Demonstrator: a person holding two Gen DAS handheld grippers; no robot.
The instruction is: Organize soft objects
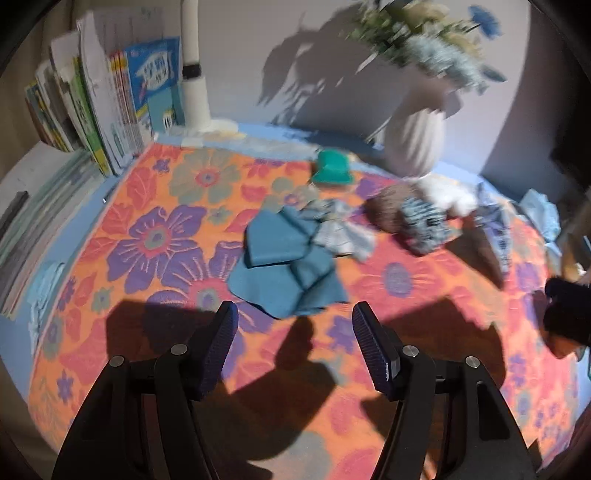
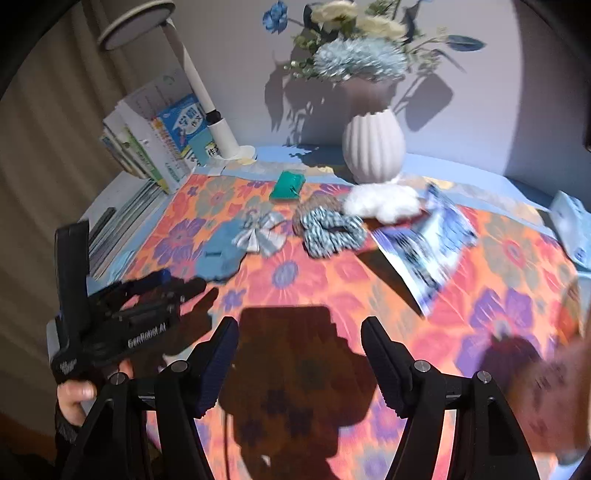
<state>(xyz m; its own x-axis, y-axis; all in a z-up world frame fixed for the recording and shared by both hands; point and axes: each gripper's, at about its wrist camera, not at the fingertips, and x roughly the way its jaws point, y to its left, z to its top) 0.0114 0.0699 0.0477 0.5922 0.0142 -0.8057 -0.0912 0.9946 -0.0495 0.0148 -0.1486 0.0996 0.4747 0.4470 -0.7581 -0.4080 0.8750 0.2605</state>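
We had sorted nothing yet: both the left gripper (image 1: 295,347) and right gripper (image 2: 299,362) hung spread and empty, with the blue cloth (image 1: 284,266) and scrunchie (image 2: 328,230) loose on the tabletop (image 1: 155,206).

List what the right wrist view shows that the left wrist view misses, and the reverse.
Only the right wrist view shows the person's hand gripping the left tongs' handle, the lamp head, and the right tongs, open and empty. Only the left wrist view shows the left tongs from behind, open with nothing between the jaws. Both show the teal cloth, green sponge, ribbed vase, books and floral tablecloth.
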